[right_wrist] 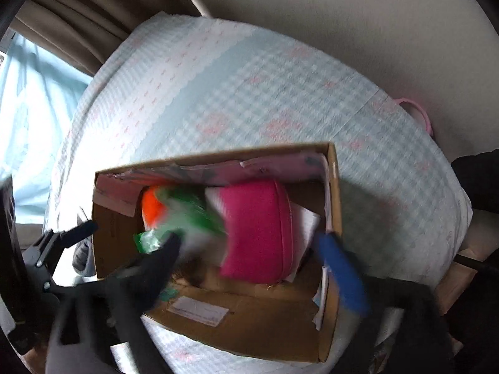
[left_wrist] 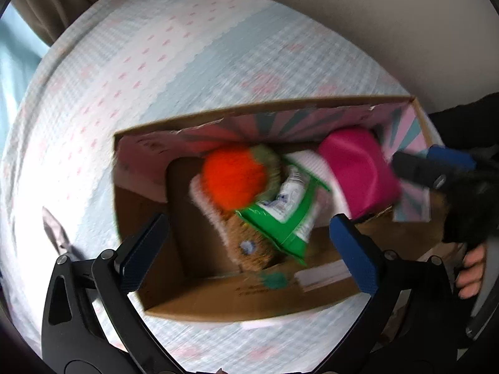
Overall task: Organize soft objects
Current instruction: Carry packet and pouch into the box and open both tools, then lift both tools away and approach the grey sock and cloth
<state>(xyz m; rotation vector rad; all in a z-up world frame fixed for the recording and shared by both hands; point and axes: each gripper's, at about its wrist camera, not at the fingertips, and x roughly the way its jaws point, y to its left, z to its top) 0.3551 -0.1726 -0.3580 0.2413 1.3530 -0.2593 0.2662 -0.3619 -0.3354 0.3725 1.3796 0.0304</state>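
A cardboard box (left_wrist: 249,305) stands open on the bed. In it lie an orange plush ball (left_wrist: 234,179), a brown furry slipper (left_wrist: 249,246), a green and white wipes pack (left_wrist: 287,215) and a pink pouch (left_wrist: 358,171). My left gripper (left_wrist: 249,240) is open and empty above the box's near side. My right gripper (right_wrist: 252,249) is open over the box (right_wrist: 249,321), its jaws on either side of the pink pouch (right_wrist: 259,230) and not closed on it. It also shows in the left wrist view (left_wrist: 421,168). The image is blurred by motion.
The box sits on a bed with a pale blue and white checked cover (left_wrist: 156,62). Curtains (right_wrist: 78,15) hang at the far left and a beige wall (right_wrist: 343,15) runs behind. A pink ring-shaped object (right_wrist: 418,109) lies at the bed's far right edge.
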